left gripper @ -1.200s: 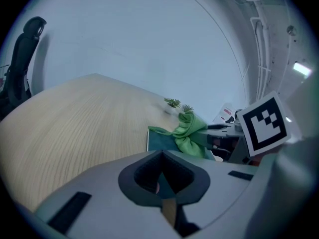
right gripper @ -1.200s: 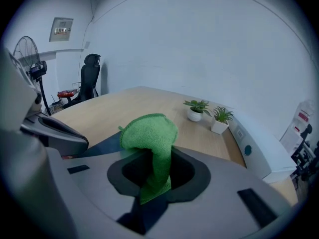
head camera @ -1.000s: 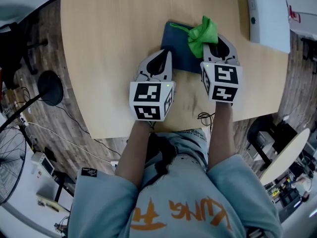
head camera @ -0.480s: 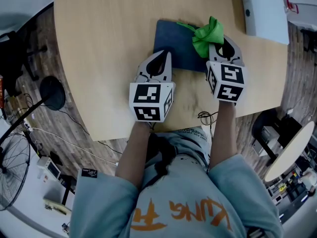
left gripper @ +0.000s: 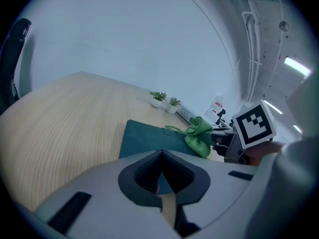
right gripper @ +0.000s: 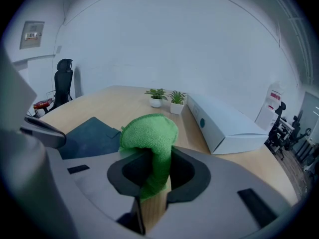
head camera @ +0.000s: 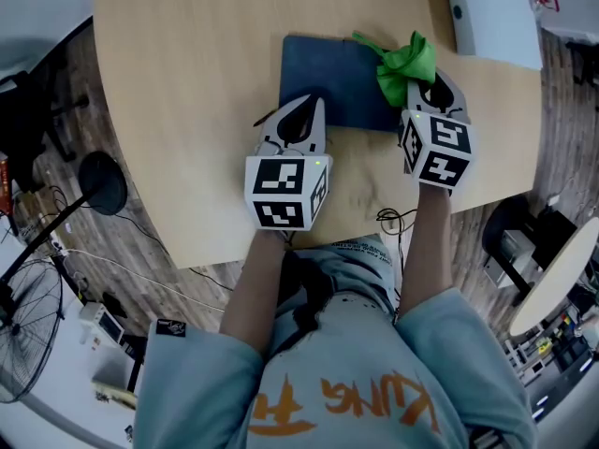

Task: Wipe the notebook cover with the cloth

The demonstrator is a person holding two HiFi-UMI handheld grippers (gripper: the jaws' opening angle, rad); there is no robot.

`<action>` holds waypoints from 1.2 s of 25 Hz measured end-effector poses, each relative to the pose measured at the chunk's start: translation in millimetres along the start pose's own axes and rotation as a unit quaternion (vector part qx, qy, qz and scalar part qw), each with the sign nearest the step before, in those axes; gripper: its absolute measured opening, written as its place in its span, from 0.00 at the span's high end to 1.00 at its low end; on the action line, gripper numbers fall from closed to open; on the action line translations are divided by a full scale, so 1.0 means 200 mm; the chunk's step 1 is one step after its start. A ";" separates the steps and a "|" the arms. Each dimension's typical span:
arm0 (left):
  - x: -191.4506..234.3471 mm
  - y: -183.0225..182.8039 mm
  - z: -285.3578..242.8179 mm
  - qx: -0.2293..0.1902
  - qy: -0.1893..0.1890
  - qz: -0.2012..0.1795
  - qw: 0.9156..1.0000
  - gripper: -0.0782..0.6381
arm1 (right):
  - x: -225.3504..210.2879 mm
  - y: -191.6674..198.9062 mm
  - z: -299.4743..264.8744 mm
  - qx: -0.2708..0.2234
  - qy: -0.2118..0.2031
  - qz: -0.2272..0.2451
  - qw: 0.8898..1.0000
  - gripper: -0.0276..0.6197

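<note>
Left gripper (head camera: 298, 127): jaws drawn together, nothing between them, tips at the near edge of the dark notebook (head camera: 328, 68). Probably bracing it so it won't slide. Right gripper (head camera: 423, 90), just beside: jaws clamped on the green cloth (head camera: 404, 62), which bunches ahead of its tips over the notebook's right corner, placed to start a stroke. Beyond that, a white box (head camera: 491, 17) on the table (head camera: 187, 82).

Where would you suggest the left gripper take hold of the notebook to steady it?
I'd take the notebook by its near edge, coming low from the person's side, under the left gripper. It lies flat, so only edges offer purchase, and the cloth in the right gripper is over its right side.
</note>
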State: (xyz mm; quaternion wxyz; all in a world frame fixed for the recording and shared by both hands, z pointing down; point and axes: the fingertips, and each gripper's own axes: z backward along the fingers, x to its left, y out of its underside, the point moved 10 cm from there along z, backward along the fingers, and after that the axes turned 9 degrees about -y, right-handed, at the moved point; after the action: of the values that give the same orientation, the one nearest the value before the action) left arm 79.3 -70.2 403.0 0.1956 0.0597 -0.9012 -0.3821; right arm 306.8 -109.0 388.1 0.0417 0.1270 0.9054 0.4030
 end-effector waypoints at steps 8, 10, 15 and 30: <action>0.01 -0.04 0.07 -0.017 0.004 -0.004 1.000 0.87 | -0.01 0.02 0.12 -0.038 0.034 -0.054 0.997 0.85; 0.03 -0.05 0.11 -0.025 0.004 -0.006 1.000 0.87 | 0.02 0.01 0.17 -0.064 0.027 -0.076 0.995 0.85; 0.11 -0.08 0.26 -0.047 0.000 -0.005 0.999 0.87 | 0.14 -0.03 0.31 -0.113 0.010 -0.107 0.988 0.85; 0.34 -0.22 0.72 -0.144 -0.009 -0.005 0.989 0.87 | 0.58 -0.21 0.61 -0.224 -0.067 -0.106 0.966 0.85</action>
State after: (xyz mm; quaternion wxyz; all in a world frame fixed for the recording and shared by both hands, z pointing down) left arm -42.0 -23.2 301.7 0.1926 0.0317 -0.8380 -0.5096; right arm 207.8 -17.7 278.0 0.1722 0.0442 0.7953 0.5795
